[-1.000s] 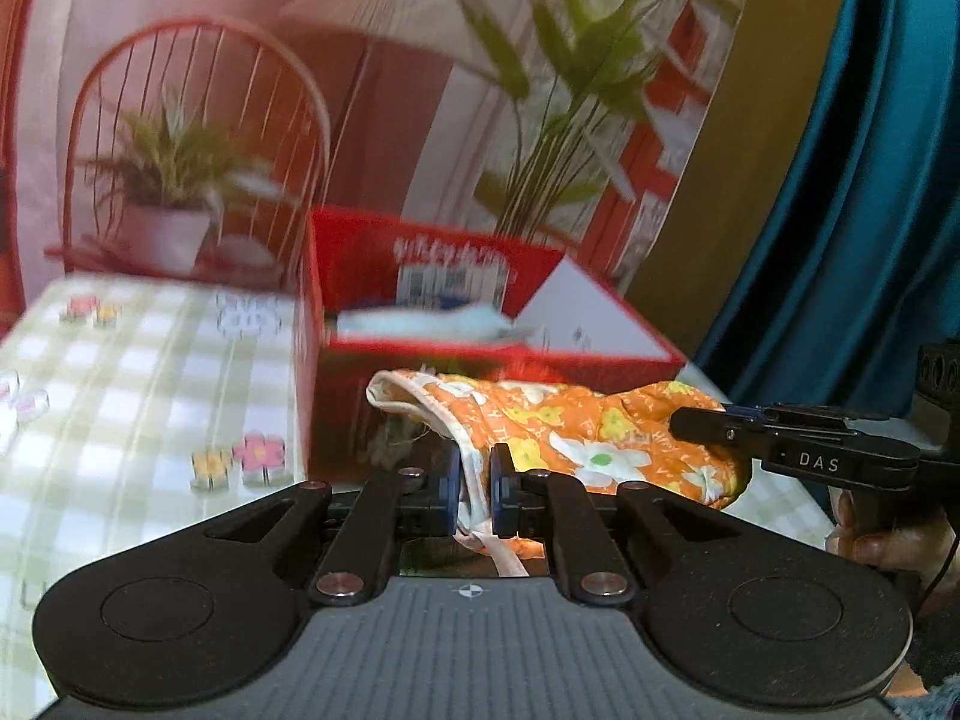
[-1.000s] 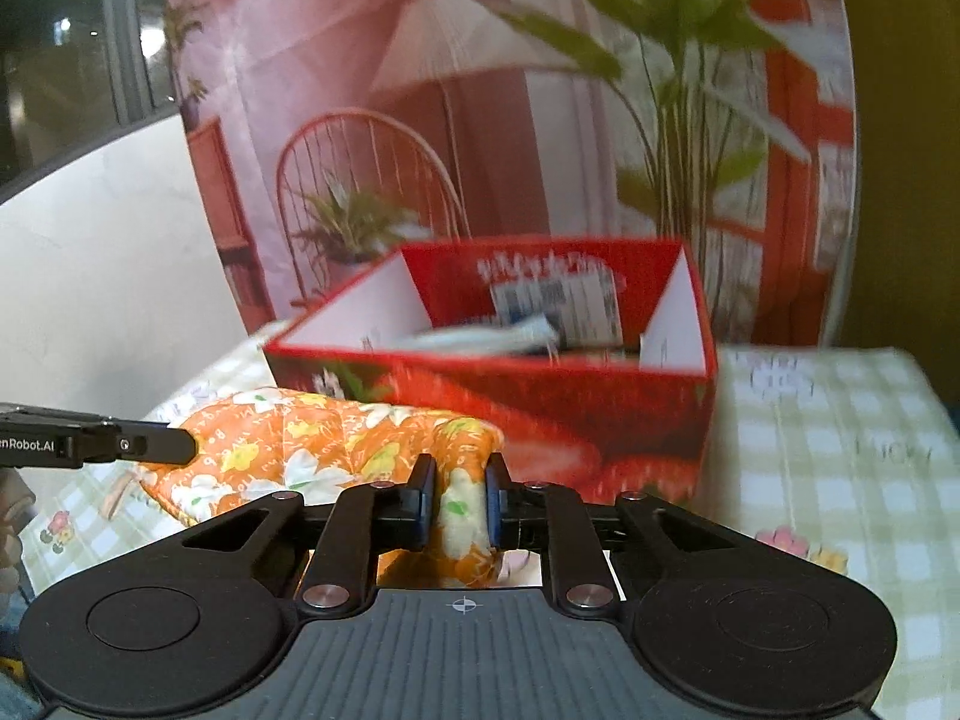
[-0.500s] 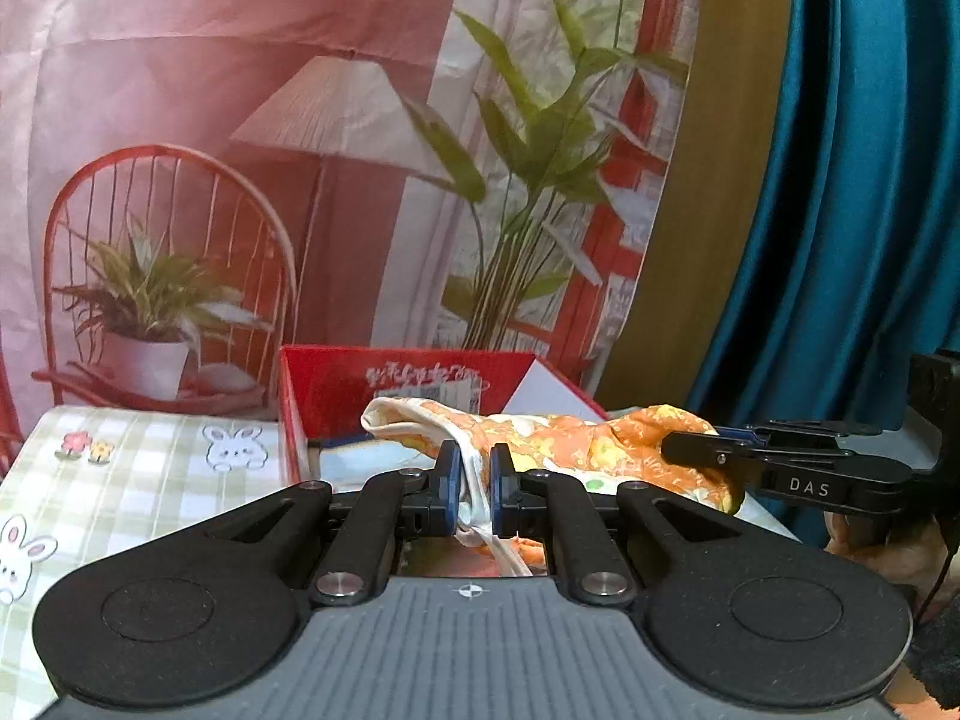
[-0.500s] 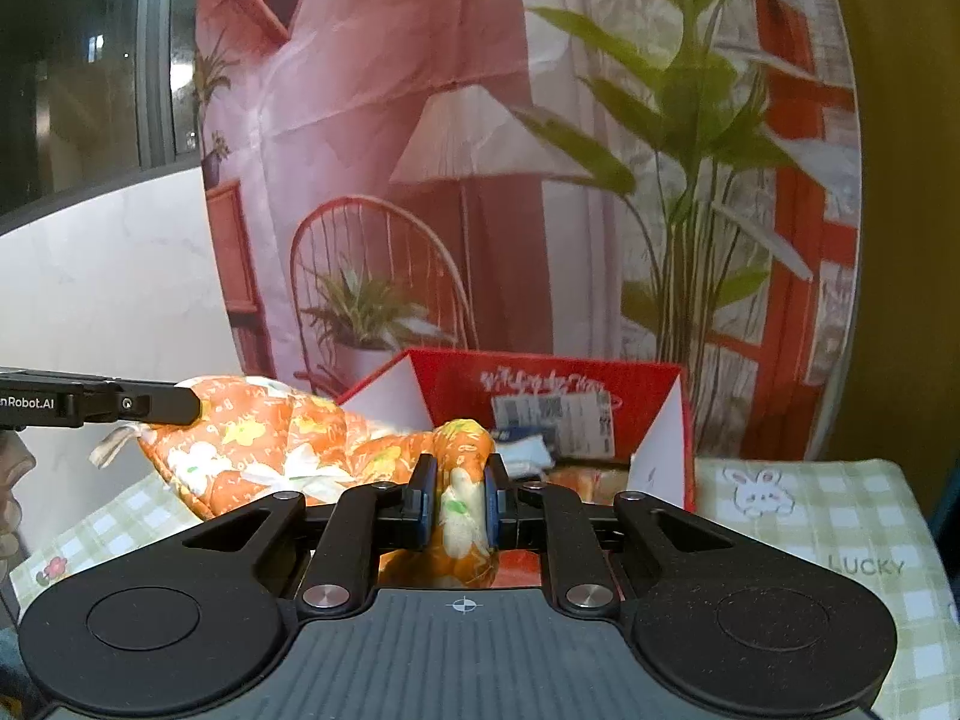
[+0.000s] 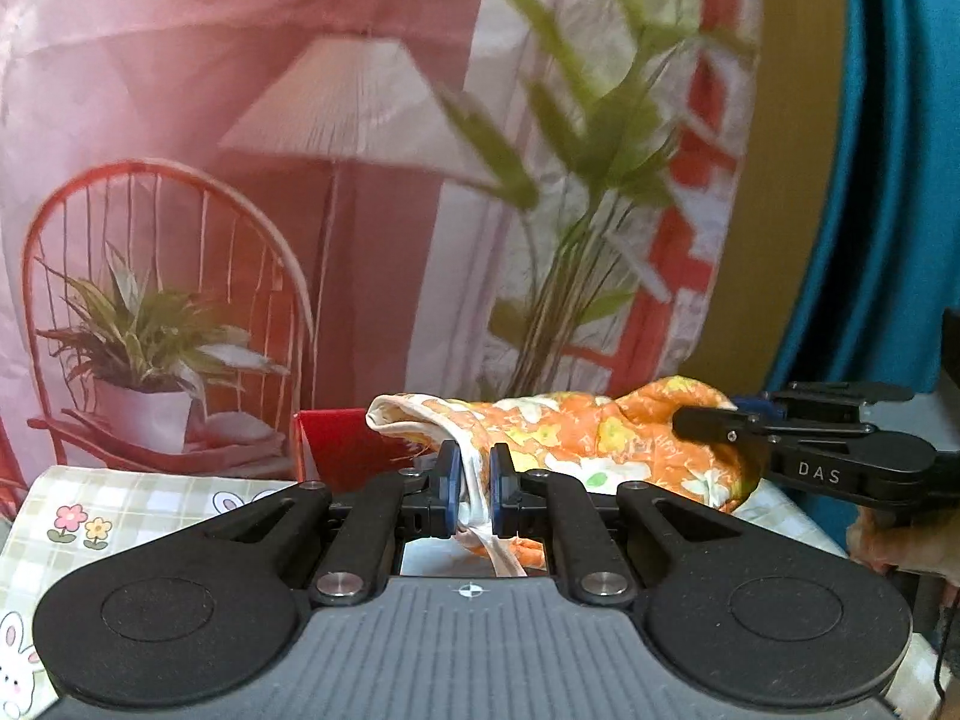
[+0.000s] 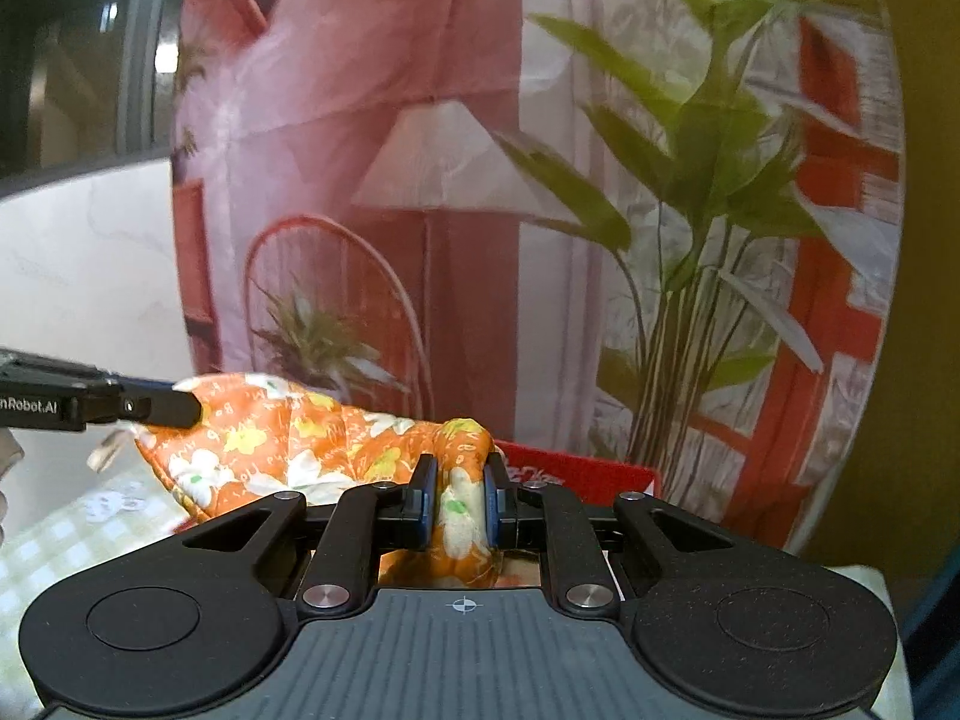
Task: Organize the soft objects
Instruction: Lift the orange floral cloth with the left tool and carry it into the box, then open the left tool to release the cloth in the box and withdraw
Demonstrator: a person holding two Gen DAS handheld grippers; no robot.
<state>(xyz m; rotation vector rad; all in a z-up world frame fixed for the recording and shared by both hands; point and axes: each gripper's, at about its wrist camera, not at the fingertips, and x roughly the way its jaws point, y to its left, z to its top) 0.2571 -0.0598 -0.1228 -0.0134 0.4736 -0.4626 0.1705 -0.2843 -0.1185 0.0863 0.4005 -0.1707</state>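
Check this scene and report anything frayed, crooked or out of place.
Only one thing stands out: a loose cream strip dangles from the orange flowered cloth's pale edge, hanging below the left gripper's jaws. Both grippers hold the cloth up, the right gripper at its other end.

Orange floral padded mitt [image 5: 576, 438], stretched level in mid-air above red box [image 5: 342, 447]

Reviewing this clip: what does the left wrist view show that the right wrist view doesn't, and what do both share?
Only the left wrist view: the teal curtain, the flower-and-bunny prints on the checked tablecloth, and the cloth's white hem in the left hand-held gripper.

Only the right wrist view: a dark window and pale wall at left, and the right hand-held gripper pinching orange fabric.

Both: the orange floral cloth held at two ends, the red box, and the printed backdrop.
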